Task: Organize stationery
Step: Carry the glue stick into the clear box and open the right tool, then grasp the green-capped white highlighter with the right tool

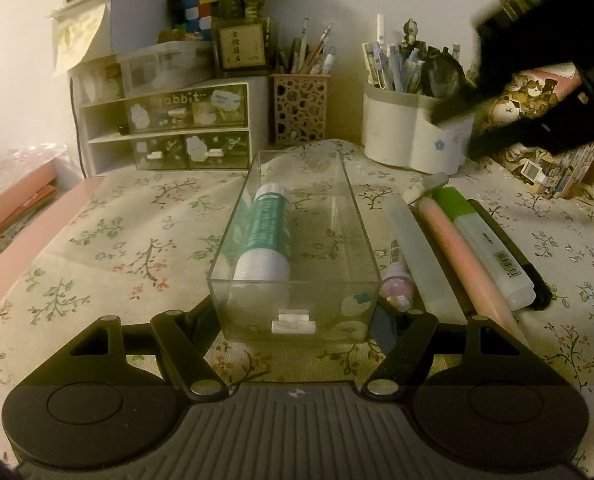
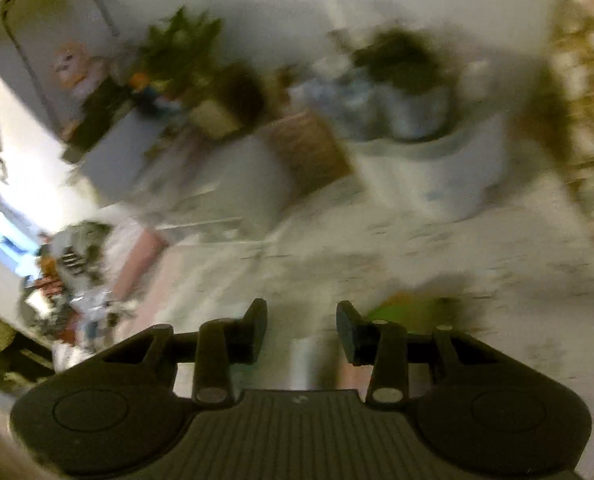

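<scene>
I have the left gripper (image 1: 295, 316) clamped on the near end of the clear rectangular plastic drawer tray (image 1: 353, 208), its fingers pressed against the tray's two side walls, steadying it in the middle of the desk (image 1: 97, 248) with its floral cloth. One item is already filed: a single white glue stick with a teal label (image 1: 263, 236), lying lengthwise along the tray's left wall.

I judge the step in hand to be the next pickup. To the right of the tray, towards the desk's right edge, five things wait in a row: one small purple-capped pen (image 1: 395, 280), one frosted translucent stick (image 1: 421, 256), one pale pink marker (image 1: 463, 258), one green-capped white highlighter (image 1: 485, 248) and one thin black pen (image 1: 513, 248). A small white piece lies just beyond their far ends; I cannot tell what it is.

My right gripper (image 2: 302, 330) is blurred in the left view, up over the white pen cup (image 1: 409, 140) at the desk's back right. In its own view its fingers are spread with nothing between them.

Next I would need to bring it down onto one item of the row, pinch it across its width without disturbing the neighbours lying close against it, and carry it over the tray's right wall.
</scene>
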Demonstrator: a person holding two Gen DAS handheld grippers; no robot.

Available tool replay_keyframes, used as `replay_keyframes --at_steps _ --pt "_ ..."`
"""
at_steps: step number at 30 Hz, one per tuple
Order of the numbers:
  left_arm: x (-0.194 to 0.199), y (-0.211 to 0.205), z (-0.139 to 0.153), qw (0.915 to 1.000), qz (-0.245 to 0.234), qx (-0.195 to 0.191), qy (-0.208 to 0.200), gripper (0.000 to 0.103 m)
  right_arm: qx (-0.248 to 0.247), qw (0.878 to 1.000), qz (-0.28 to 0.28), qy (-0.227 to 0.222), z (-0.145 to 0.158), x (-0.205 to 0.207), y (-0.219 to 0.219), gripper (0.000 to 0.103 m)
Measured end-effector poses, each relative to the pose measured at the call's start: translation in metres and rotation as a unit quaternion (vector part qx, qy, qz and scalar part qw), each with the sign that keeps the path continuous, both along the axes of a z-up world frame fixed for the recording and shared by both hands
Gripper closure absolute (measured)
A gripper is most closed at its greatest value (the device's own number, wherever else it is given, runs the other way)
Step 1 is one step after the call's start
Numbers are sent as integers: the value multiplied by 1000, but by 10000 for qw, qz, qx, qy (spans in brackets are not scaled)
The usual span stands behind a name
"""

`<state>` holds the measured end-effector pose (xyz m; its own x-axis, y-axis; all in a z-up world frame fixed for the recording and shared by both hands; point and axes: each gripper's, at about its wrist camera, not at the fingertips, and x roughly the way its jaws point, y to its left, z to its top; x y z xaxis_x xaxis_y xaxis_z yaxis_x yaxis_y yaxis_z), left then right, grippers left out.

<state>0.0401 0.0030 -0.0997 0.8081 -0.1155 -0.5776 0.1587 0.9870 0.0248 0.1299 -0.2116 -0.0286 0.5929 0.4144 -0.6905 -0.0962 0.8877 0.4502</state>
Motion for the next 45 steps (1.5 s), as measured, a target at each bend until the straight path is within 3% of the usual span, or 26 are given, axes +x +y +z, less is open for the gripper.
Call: replay_keyframes --at_steps 5,10,19,20,21,26,33,45 --pt "-1 1 0 10000 7 -16 0 31 -459 9986 -176 215 -20 -7 -13 66" --pt "-1 1 0 10000 10 -16 2 31 -513 9981 -256 211 -27 -15 -21 66" --pt "-5 0 -1 10000 81 -3 -38 31 -1075 9937 234 213 -43 -23 10 66" --pt "-5 0 -1 10000 77 4 -45 31 -1167 9928 250 94 -44 -25 13 67" --pt "-5 0 -1 10000 68 4 -48 31 -1210 9924 220 75 -43 -25 14 79" --pt "-5 0 -1 10000 61 -2 -56 31 -1373 9902 257 59 -38 -26 18 81" --pt "-5 0 0 10000 52 0 -64 31 -1158 9932 -41 89 -38 -28 12 81" --pt "-5 0 -1 10000 35 1 -61 31 -237 9988 -417 35 -23 -31 0 81"
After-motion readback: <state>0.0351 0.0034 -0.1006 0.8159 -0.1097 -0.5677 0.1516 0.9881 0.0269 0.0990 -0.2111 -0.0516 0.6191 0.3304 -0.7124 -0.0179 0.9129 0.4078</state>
